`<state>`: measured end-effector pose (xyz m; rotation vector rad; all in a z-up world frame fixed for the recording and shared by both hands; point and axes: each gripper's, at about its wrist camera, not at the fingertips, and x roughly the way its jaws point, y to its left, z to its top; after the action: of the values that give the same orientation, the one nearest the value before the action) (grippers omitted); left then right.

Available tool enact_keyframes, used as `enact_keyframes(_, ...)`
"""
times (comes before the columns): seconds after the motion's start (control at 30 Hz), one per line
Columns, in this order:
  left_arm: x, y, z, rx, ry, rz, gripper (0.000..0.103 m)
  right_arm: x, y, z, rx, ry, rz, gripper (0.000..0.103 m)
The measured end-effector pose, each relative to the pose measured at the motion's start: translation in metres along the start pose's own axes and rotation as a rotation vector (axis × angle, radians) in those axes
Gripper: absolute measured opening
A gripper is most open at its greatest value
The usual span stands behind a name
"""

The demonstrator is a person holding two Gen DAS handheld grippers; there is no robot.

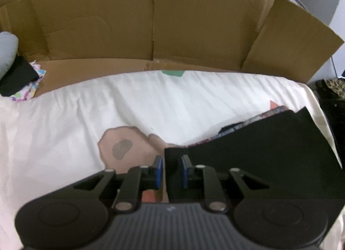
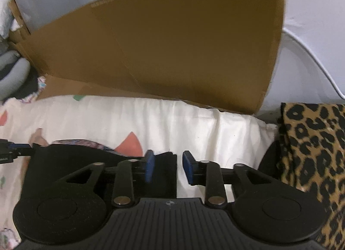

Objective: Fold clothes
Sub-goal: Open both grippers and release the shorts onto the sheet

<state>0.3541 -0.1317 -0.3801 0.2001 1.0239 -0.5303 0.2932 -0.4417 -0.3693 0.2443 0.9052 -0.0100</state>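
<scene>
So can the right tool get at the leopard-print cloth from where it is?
Probably yes: the leopard-print cloth lies just right of the right tool, with nothing between them. But the black garment sits between its blue pads.

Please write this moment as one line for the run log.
stage: fold clothes | left claw: astride corner of black garment | right claw: open at other corner | surface: white sheet | backdrop: cardboard

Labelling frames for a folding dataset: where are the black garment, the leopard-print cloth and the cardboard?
black garment (image 1: 269, 163): left wrist view, its flat middle.
leopard-print cloth (image 2: 312, 153): right wrist view, its upper part.
cardboard (image 1: 151, 23): left wrist view, upright back panel.
</scene>
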Motion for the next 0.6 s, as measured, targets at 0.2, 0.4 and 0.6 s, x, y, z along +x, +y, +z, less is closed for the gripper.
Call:
enact_keyframes(0.2, -0.033, -0.002, -0.022, -0.026, 0.013, 0.002, 0.027, -0.035, 0.013, -0.02, 0.006, -0.005, 0.043, 0.038)
enact_keyframes(0.4, -0.066, -0.007, -0.063, -0.027, 0.076, -0.006, 0.03, -0.067, 0.025, -0.047, 0.002, -0.008, 0.059, 0.041)
enact_keyframes(0.6, -0.089, -0.016, -0.106, -0.059, 0.113, -0.059, 0.034, -0.083, 0.025, -0.083, 0.037, 0.019, 0.05, 0.042)
